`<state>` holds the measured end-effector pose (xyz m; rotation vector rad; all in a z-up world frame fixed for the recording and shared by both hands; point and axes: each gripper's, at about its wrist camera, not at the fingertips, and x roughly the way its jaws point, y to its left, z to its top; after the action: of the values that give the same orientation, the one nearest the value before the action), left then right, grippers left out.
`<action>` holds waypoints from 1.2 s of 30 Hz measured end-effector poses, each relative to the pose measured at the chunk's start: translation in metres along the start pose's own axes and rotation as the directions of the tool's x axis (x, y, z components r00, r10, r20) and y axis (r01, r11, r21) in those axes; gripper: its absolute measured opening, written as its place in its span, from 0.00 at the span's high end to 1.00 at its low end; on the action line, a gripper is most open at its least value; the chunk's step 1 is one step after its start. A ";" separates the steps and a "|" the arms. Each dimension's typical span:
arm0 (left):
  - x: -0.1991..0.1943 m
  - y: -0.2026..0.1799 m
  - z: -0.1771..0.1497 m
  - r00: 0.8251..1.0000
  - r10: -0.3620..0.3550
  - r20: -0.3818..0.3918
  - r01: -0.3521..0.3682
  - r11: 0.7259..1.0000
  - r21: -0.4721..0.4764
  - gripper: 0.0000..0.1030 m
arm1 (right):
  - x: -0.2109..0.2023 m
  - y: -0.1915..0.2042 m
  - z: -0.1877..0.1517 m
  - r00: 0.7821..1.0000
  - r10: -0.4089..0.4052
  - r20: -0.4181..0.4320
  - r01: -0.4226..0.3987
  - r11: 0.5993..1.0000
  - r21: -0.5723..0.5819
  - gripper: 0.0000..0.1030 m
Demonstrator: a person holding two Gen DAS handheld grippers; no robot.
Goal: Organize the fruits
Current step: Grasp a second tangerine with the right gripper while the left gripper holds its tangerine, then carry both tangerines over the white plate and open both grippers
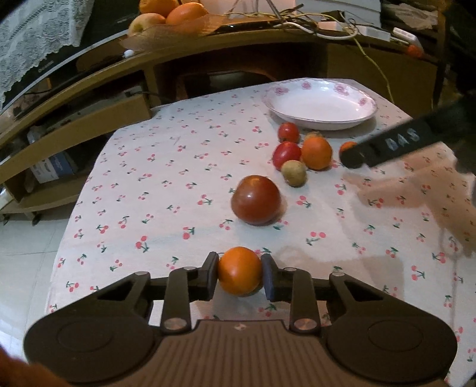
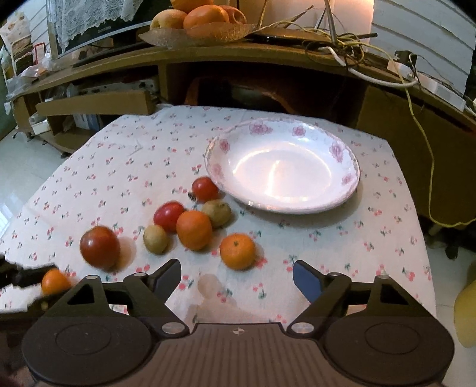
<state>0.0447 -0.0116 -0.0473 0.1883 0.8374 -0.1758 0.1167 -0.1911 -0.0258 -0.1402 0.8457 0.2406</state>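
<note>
My left gripper (image 1: 239, 272) is shut on a small orange (image 1: 239, 270) above the near part of the cherry-print tablecloth (image 1: 166, 166); it also shows at the lower left of the right wrist view (image 2: 54, 281). My right gripper (image 2: 237, 275) is open and empty, just short of another orange (image 2: 237, 251). A large dark red tomato (image 2: 99, 246), two smaller tomatoes (image 2: 168, 215), an orange (image 2: 194, 229) and two brownish fruits (image 2: 155, 238) lie in a loose group. A white flowered plate (image 2: 282, 165) stands empty at the far right.
A wooden curved desk (image 2: 208, 56) stands behind the table, with a bowl of oranges and apples (image 2: 197, 18) and tangled cables (image 2: 342, 44) on top. A yellow cable (image 2: 428, 160) hangs by the table's right edge. White floor tiles lie to the left.
</note>
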 end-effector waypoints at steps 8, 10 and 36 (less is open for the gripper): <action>0.003 -0.005 0.021 0.995 -0.095 -0.007 0.095 0.995 -0.009 0.65 | 0.023 -0.010 0.007 0.999 -0.013 -0.033 0.013 1.000 0.000 0.23; 0.004 -0.004 0.030 0.994 -0.108 -0.005 0.108 0.994 -0.002 0.65 | 0.031 -0.013 0.008 0.999 -0.015 -0.050 0.015 1.000 0.004 0.28; -0.002 -0.020 0.046 0.979 -0.196 0.058 0.184 0.969 0.164 0.65 | 0.020 -0.016 0.009 0.999 0.012 -0.031 -0.013 1.000 -0.011 0.70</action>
<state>0.0717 -0.0414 -0.0176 0.2489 0.7676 -0.4280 0.1400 -0.2014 -0.0344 -0.1495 0.8764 0.2555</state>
